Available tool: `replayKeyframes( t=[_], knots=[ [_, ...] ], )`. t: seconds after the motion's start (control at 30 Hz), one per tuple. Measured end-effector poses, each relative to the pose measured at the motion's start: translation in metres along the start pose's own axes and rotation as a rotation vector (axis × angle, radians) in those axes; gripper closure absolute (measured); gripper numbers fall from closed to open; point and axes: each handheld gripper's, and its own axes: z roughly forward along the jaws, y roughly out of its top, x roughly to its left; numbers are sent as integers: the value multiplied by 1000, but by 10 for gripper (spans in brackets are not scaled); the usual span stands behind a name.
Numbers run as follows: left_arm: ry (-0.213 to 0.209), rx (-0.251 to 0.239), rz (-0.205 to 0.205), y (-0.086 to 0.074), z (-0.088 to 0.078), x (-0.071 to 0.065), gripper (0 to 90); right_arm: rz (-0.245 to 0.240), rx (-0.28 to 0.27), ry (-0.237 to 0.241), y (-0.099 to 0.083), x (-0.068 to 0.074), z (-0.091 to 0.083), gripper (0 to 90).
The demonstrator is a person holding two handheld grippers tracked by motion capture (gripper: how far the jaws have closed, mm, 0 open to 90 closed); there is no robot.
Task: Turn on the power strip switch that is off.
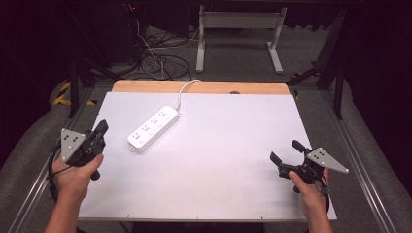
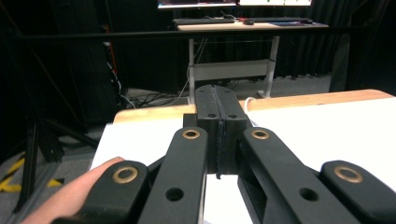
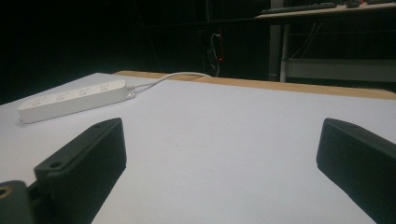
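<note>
Left gripper [image 1: 101, 130] jaws pressed together, empty; right gripper [image 1: 286, 151] jaws wide, empty; power strip [image 1: 153, 127] between.

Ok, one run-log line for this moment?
left tongs: shut, empty | right tongs: open, empty | power strip: on board, untouched, nearer left tongs

The left hand [image 1: 77, 172] is holding the left gripper [image 1: 100, 130] with its jaws pressed fully together, nothing between them. The right hand [image 1: 306, 187] is holding the right gripper [image 1: 286, 151] with its jaws standing wide apart.
</note>
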Motion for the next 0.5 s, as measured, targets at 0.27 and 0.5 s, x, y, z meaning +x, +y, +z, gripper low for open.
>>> replayKeyframes(
  t=[0.27, 0.5],
  knots=[
    [-51, 48, 84, 31, 41, -11, 900, 20, 22, 28, -4, -5, 8, 28],
    [-89, 140, 143, 43, 81, -28, 900, 39, 26, 29, -4, -9, 20, 34]
  ],
)
